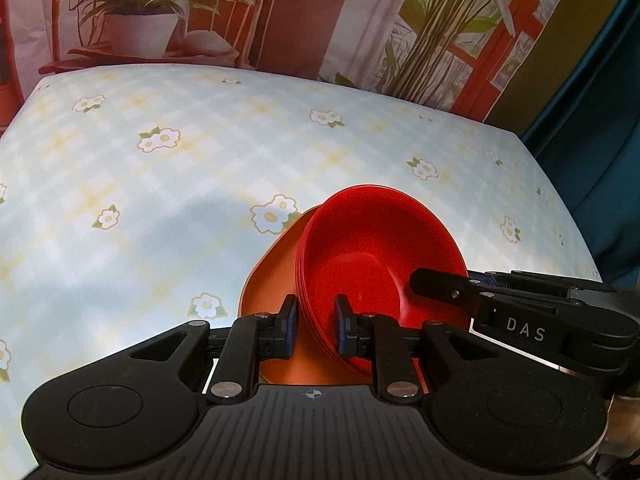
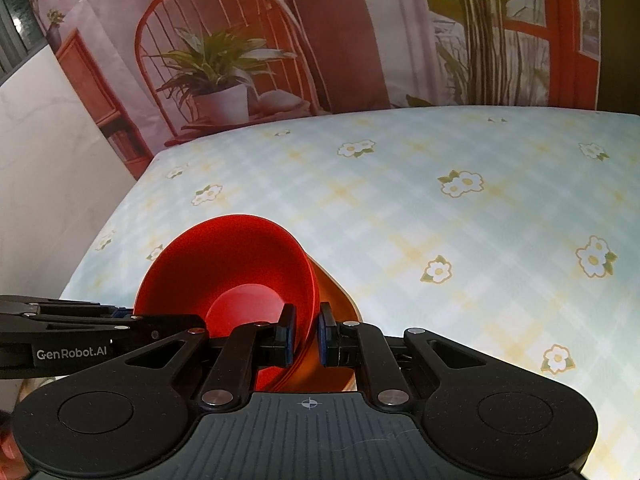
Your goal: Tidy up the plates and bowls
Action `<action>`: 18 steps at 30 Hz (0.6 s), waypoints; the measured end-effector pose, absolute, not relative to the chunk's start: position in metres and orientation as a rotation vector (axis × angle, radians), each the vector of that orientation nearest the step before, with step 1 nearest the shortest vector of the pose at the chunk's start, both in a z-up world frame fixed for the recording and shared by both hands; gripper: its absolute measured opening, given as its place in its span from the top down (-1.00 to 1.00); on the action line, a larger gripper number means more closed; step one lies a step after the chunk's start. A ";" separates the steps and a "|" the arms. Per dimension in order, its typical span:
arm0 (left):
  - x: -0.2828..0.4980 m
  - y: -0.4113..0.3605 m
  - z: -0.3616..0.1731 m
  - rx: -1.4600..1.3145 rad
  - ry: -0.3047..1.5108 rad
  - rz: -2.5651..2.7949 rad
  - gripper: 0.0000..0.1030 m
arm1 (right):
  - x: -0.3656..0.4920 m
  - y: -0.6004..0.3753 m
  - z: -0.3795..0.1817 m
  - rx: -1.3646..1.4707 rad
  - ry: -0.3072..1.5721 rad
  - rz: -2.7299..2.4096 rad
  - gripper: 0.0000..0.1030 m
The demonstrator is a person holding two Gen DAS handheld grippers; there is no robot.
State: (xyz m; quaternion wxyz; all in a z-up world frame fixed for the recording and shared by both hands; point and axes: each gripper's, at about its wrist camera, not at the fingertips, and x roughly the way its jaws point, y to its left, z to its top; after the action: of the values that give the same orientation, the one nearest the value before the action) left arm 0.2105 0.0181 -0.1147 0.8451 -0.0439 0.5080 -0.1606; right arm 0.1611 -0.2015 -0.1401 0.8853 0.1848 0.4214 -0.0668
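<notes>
A stack of red bowls [image 1: 376, 256] sits nested on an orange plate [image 1: 276, 280]; the whole stack is held tilted above the table. My left gripper [image 1: 316, 326] is shut on the near rim of the red stack, one pad on each side. In the right wrist view my right gripper [image 2: 307, 334] is shut on the opposite rim of the red bowls [image 2: 240, 264], with the orange plate [image 2: 336, 300] behind its right finger. Each gripper shows in the other's view: the right one [image 1: 440, 284] and the left one [image 2: 132, 320].
The table [image 1: 200, 168] has a pale blue and yellow checked cloth with white flowers. Its right edge [image 1: 560, 200] drops off to a dark blue curtain. A printed backdrop with a chair and potted plant [image 2: 216, 80] hangs behind the table.
</notes>
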 end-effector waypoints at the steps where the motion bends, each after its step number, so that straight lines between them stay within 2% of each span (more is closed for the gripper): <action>1: 0.211 0.018 -0.115 -0.093 1.071 -0.339 0.61 | 0.161 -0.202 -0.140 0.385 0.876 -0.139 0.80; 18: 0.212 0.020 -0.108 -0.089 1.049 -0.338 0.61 | 0.157 -0.207 -0.141 0.394 0.872 -0.151 0.77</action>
State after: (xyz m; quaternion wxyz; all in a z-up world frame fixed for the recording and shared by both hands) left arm 0.2119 0.0199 -0.1076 0.8510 -0.0421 0.4984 -0.1604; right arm 0.1568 -0.2067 -0.1409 0.8851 0.1895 0.4189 -0.0726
